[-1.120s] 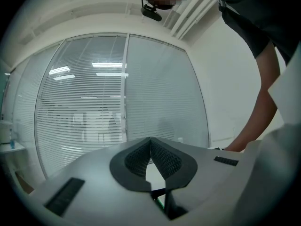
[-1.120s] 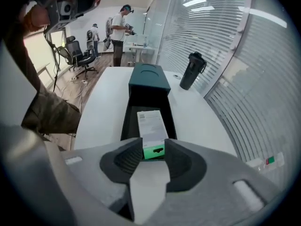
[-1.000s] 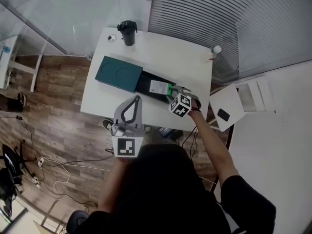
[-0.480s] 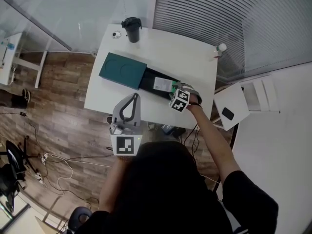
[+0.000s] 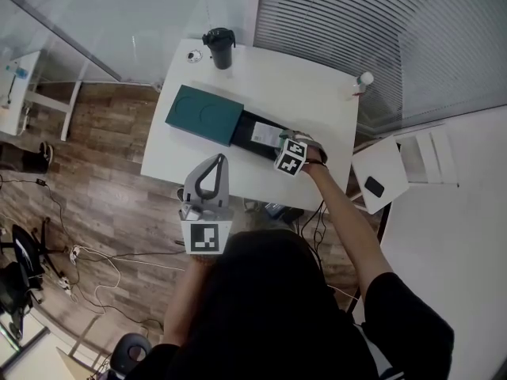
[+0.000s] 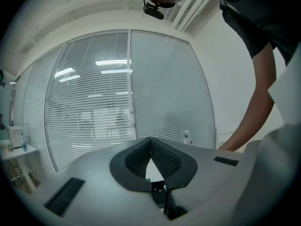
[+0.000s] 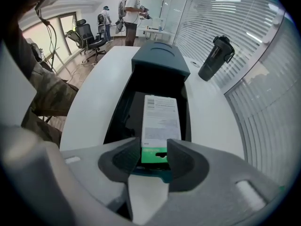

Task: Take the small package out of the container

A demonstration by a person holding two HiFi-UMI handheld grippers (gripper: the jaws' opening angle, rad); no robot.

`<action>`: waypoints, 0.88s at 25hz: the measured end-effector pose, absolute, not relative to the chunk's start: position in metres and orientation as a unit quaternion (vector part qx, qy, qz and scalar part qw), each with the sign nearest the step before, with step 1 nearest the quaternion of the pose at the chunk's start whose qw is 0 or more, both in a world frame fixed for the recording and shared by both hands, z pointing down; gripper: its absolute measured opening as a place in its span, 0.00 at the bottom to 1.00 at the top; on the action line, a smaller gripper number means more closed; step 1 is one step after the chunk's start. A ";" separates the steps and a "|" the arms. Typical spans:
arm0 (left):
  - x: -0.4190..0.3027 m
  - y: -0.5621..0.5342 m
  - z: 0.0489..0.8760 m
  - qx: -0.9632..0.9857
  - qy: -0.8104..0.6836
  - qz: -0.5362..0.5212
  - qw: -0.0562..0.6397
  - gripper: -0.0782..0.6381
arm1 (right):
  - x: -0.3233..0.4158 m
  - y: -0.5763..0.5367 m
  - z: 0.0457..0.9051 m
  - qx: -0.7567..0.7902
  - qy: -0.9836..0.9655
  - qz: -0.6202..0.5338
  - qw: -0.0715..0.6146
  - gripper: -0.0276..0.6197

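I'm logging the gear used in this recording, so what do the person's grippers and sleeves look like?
The left gripper and the right gripper have smooth light-grey bodies, with dark textured pads lining their curved jaws. Each carries a white cube printed with black square markers: the left cube and the right cube. The person wears a black short-sleeved top.

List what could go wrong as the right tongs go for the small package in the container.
The open right tongs straddle only the green end of the white-labelled flat package. Gripped there, it may tilt or slip. The tongs also sit close to the wall of the black tray and could snag it, dragging the tray along.
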State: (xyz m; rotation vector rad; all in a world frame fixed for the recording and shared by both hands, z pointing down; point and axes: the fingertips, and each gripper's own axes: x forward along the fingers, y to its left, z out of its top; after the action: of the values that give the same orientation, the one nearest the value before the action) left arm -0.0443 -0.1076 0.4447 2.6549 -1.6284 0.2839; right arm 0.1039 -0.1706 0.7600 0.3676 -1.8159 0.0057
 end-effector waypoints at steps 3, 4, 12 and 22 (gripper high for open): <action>-0.045 -0.109 0.443 0.848 -0.523 0.085 0.005 0.11 | 0.091 -0.166 0.763 0.139 -0.791 0.005 0.596 0.31; -0.045 -0.109 0.443 0.849 -0.521 0.088 -0.001 0.11 | 0.085 -0.165 0.763 0.135 -0.794 0.004 0.593 0.31; -0.044 -0.111 0.443 0.851 -0.519 0.083 -0.003 0.11 | 0.082 -0.173 0.765 0.165 -0.790 0.026 0.590 0.31; -0.036 -0.113 0.445 0.856 -0.510 0.079 0.008 0.11 | 0.055 -0.182 0.764 0.151 -0.800 0.013 0.580 0.31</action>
State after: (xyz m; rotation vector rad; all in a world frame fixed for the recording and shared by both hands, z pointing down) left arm -0.0355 -0.1126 0.4449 2.6763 -1.5955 0.2461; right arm 0.0555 -0.1818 0.7643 0.3531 -1.8712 0.0305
